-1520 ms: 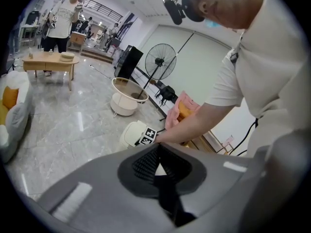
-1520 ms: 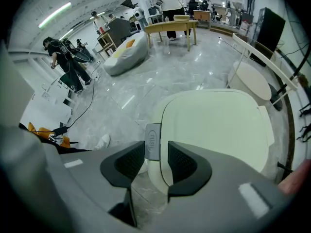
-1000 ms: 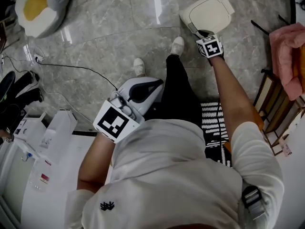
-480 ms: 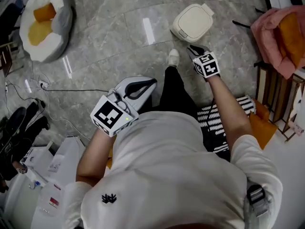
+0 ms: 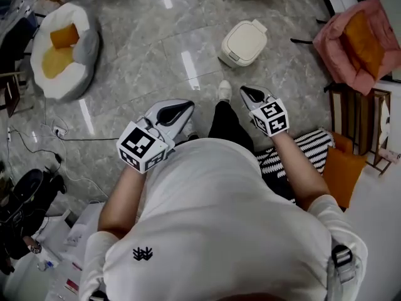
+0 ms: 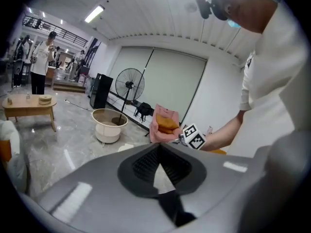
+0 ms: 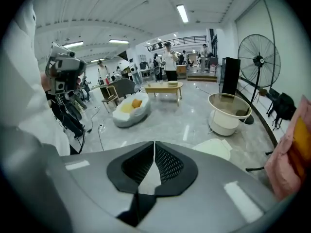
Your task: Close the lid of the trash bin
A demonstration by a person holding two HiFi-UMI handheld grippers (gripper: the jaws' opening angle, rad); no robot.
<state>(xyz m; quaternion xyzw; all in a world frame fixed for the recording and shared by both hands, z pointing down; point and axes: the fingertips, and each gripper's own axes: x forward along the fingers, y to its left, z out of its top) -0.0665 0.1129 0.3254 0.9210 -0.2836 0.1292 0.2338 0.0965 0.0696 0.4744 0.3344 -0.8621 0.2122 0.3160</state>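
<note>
- Squat cream plastic trash bin: on grey marble floor ahead, lid looks down.
- R gripper: jaws closing, nothing between. L gripper: pinched together, empty.
- Risk: lid maybe unlatched, could pop up.

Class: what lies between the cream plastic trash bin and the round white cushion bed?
Nothing: head view shows bare grey marble floor between the cream plastic trash bin and the round white cushion bed.

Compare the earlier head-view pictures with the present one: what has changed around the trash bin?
The right gripper has lifted away from the trash bin and drawn back. Its jaws are closing with nothing between them. The trash bin stays put, closed. The left gripper stays shut and empty.
</note>
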